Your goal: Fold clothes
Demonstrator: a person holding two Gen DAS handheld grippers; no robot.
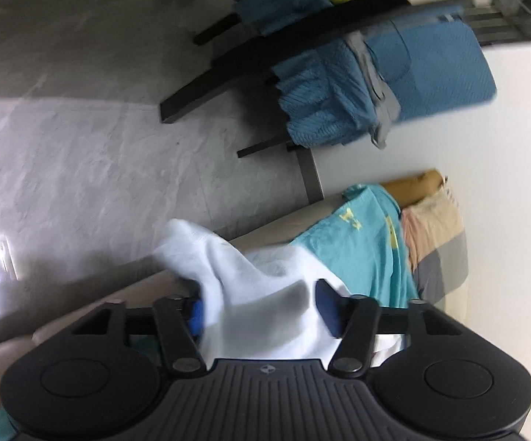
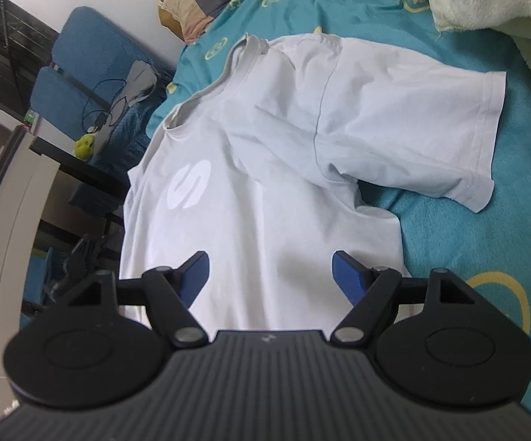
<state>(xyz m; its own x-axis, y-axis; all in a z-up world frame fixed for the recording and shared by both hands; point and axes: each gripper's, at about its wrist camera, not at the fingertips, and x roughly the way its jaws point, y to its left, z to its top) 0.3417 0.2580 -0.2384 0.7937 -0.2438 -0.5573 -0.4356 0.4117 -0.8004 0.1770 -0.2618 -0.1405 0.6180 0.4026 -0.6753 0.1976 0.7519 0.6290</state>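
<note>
left wrist view: the left gripper (image 1: 262,305) sits low at the edge of a bed, its two blue pads apart. a bunched fold of a white t-shirt (image 1: 250,275) lies between the pads and drapes over the gripper body, hanging partly past the bed edge toward the grey floor (image 1: 81,147). the picture is blurred; the pads look parted with cloth loose between them rather than pinched, so the gripper reads as released around the fabric. beyond lie a teal bedsheet (image 1: 357,250), a patchwork pillow (image 1: 434,228) and a blue chair (image 1: 412,73) draped with cloth.

right wrist view: the right gripper (image 2: 269,272) hovers over the lower body of the same white t-shirt (image 2: 265,154), jaws wide apart and holding nothing. the shirt lies front up on the teal bedsheet (image 2: 467,242), collar away from the camera, one short sleeve (image 2: 420,128) spread to the right, a pale logo on the chest. a fluffy cream blanket (image 2: 493,7) lies at top right.

judgement: the work seems at the start of the fold, gathering the shirt's left side. the next move likely calls for the left pads to close firmly on that edge, and the right to take the hem, before any fold across.
</note>
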